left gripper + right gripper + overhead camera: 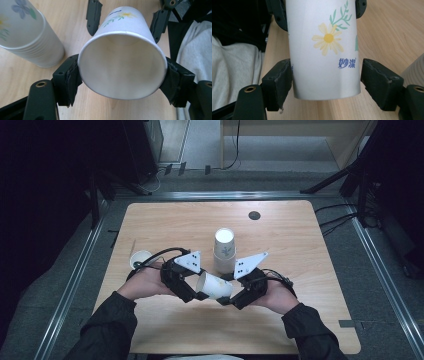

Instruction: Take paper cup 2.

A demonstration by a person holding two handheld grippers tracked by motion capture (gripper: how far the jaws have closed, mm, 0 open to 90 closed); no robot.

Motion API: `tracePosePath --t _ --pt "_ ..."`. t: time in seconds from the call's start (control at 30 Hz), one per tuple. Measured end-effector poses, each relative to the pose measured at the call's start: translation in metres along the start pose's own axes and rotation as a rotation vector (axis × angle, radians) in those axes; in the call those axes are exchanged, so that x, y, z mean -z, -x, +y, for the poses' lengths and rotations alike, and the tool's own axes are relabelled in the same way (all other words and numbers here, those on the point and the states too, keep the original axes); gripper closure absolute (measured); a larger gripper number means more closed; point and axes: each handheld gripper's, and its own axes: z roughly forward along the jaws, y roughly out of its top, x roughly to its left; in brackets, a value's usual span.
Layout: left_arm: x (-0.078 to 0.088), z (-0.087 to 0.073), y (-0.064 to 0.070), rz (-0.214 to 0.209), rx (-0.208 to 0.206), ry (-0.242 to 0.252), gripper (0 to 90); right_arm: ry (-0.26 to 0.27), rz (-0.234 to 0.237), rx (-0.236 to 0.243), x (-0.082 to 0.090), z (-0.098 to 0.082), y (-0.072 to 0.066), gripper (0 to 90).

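Observation:
A white paper cup (216,286) printed with a yellow flower lies on its side in the air between my two grippers, just above the wooden table (300,250). My left gripper (200,292) is shut on its rim: in the left gripper view both pads (72,77) press the open mouth of the cup (122,70). My right gripper (227,297) stands around the cup's base end. In the right gripper view the cup (324,50) sits between the jaws, with the right pad (374,77) a sliver clear of the wall.
A tall upside-down stack of matching cups (223,250) stands right behind the grippers, close to the held cup. One more cup (140,259) stands at the left near my left hand. A dark round hole (254,215) marks the table's far side.

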Motion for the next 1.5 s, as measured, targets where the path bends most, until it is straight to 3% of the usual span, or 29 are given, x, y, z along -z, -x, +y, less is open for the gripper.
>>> tracePosePath --t 0.1,0.47,0.73,0.9,1.03,1.27,1.5 --pt "-0.004 0.003 0.0 0.018 0.015 -0.045 25.7 -0.022 0.0 0.012 -0.005 -0.002 0.0 26.5" --pt "-0.019 0.006 0.004 0.01 -0.019 -0.13 25.3 -0.068 0.019 0.026 -0.021 -0.002 -0.002 32.3" --pt "-0.018 0.004 0.003 0.008 -0.022 -0.114 23.3 -0.064 0.009 0.052 -0.019 -0.002 -0.003 33.9" --pt "-0.013 0.0 -0.001 0.013 -0.007 -0.074 19.3 -0.042 -0.004 0.046 -0.014 -0.003 0.0 33.7" --pt "-0.007 -0.004 -0.003 0.019 0.014 -0.004 16.7 -0.015 -0.014 0.027 -0.007 -0.003 0.003 33.6" --pt "0.0 -0.013 -0.005 -0.01 0.067 0.14 14.2 0.051 -0.004 0.003 0.003 -0.002 0.005 33.6" --pt "-0.003 -0.015 -0.003 -0.011 0.096 0.236 13.0 0.094 0.011 -0.006 0.006 -0.001 0.005 33.5"
